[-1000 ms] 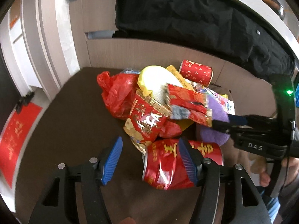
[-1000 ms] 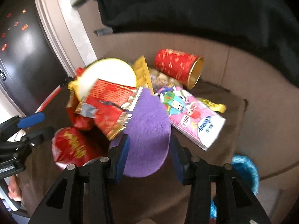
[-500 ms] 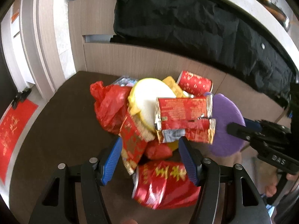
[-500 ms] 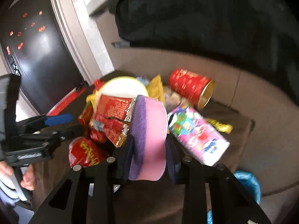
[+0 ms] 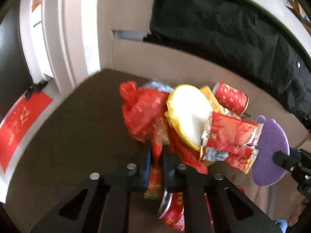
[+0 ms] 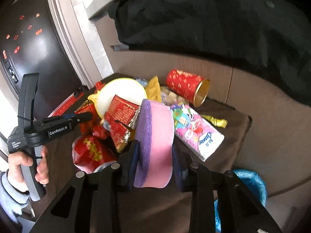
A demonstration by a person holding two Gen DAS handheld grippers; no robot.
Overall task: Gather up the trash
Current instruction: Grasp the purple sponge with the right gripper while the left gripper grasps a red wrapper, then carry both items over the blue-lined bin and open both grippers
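While the left gripper (image 5: pixel 156 155) is just closing its jaws on a red and gold wrapper (image 5: pixel 155 176), the wrapper is hanging lengthwise between the pads, its long axis running along the fingers toward the camera. The right gripper (image 6: pixel 155 155) is clamping a purple and pink sponge (image 6: pixel 155 141), standing on edge with its flat purple face turned left. Both are hovering over the trash pile on the brown table (image 5: pixel 77 136), where a red can (image 6: pixel 186 89) is lying on its side, its open end pointing right.
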